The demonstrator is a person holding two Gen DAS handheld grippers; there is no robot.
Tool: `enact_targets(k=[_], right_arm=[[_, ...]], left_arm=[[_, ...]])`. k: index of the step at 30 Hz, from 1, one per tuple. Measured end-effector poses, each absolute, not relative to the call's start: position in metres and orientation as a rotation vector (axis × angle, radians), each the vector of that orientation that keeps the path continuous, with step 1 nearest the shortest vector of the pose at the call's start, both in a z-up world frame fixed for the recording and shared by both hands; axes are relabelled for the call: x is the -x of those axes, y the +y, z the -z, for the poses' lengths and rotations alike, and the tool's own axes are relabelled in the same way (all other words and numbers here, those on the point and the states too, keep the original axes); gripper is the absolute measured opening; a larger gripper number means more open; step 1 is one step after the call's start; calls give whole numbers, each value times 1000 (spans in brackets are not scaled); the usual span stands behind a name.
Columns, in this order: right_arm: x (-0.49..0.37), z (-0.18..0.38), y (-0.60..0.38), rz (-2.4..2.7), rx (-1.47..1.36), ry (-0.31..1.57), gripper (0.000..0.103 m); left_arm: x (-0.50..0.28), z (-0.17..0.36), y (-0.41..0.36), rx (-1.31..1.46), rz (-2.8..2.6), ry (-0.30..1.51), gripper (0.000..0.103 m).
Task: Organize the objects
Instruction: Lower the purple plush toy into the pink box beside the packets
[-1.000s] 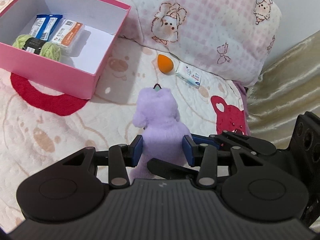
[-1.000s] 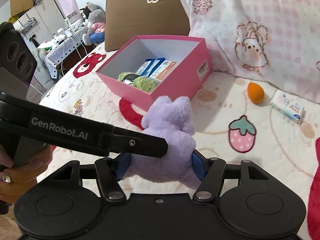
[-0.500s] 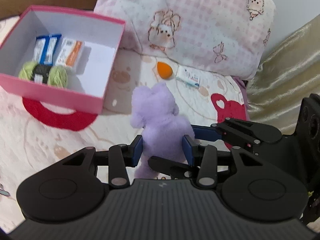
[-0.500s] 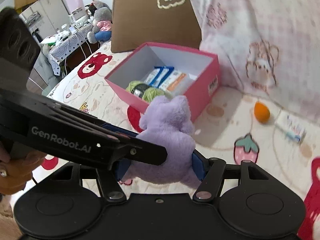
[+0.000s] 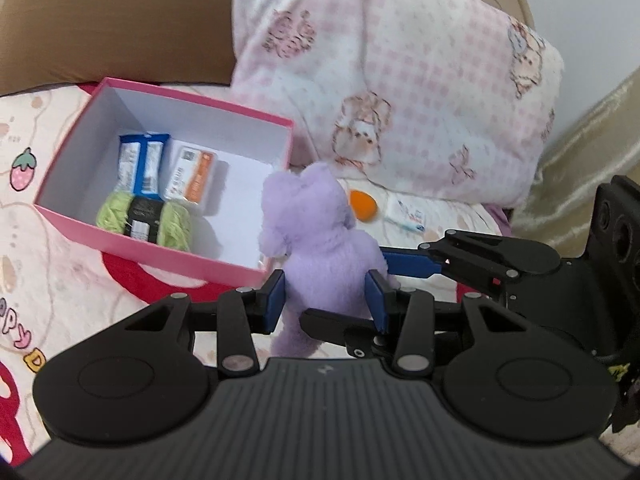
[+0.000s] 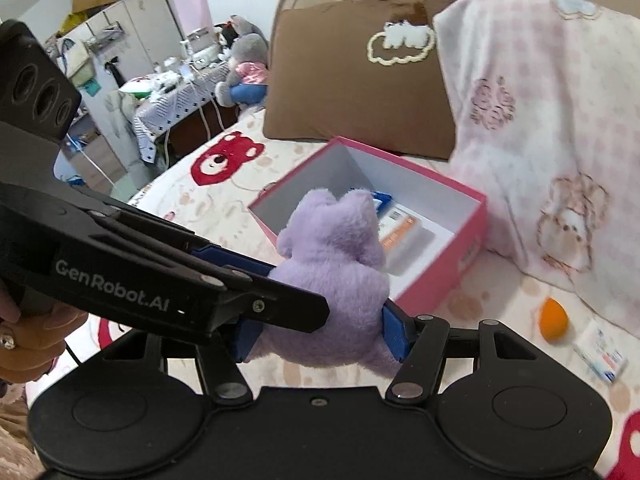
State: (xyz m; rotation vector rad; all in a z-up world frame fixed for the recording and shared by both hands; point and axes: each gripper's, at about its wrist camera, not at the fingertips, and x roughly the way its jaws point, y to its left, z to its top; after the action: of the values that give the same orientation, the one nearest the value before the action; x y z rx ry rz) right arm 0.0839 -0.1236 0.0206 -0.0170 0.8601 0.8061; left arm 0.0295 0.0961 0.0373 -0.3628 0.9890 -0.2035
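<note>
A purple plush toy (image 5: 316,240) hangs above the bed, held from two sides. My left gripper (image 5: 326,300) is shut on its lower body. My right gripper (image 6: 320,332) also clamps it, its jaws closing a little with the toy between the pads. In the right wrist view the toy (image 6: 332,256) sits in front of the open pink box (image 6: 440,280). The pink box (image 5: 160,248) holds green yarn (image 5: 144,220), blue packets (image 5: 140,164) and an orange-white packet (image 5: 192,176). An orange sponge (image 5: 362,206) and a small white carton (image 5: 404,218) lie on the bedspread by the pillow.
A pink checked pillow (image 5: 400,80) and a brown pillow (image 5: 100,20) stand behind the box. A person's hand (image 6: 28,340) grips the left tool. Past the bed's far edge are a cluttered table (image 6: 172,92) and a grey plush (image 6: 244,72).
Both grippers have risen with the purple toy and carried it toward the pink box. The toy has left the bedspread and now overlaps the box's near corner.
</note>
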Motion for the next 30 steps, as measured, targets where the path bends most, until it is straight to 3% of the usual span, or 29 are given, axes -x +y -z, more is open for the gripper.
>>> enact_targets(k=[12, 30], right_arm=[[-164, -11, -89, -813, -11, 903, 67], [-238, 52, -30, -739, 168, 1048, 67]], left_arm=[[-101, -25, 140, 387, 117, 955, 41], [-185, 57, 181, 487, 84, 1059, 42]])
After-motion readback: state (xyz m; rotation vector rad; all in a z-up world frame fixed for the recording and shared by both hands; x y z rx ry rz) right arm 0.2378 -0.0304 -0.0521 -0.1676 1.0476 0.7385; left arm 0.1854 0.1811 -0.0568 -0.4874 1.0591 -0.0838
